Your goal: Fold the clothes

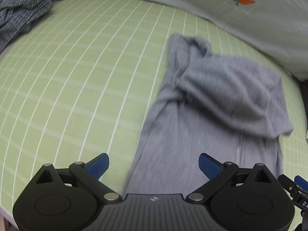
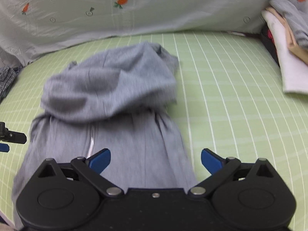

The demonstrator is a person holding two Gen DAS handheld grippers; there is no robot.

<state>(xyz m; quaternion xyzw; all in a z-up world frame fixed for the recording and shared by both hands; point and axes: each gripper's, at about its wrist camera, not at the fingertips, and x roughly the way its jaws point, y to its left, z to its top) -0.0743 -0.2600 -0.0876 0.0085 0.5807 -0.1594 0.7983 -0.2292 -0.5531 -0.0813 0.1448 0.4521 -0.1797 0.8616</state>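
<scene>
Both cams sit low over the bed (image 1: 67,77), just behind their own fingers, looking forward toward the far edge where the carrot-print cover (image 1: 240,9) runs. Left one is nearer the bed's left side and angles a bit right, so the grey garment (image 1: 211,105) sits right of center. Right cam is close over that same garment (image 2: 115,96), facing it nearly head on. They share the garment, the cover (image 2: 154,9) and the checked cloth (image 1: 19,15) at far left.
</scene>
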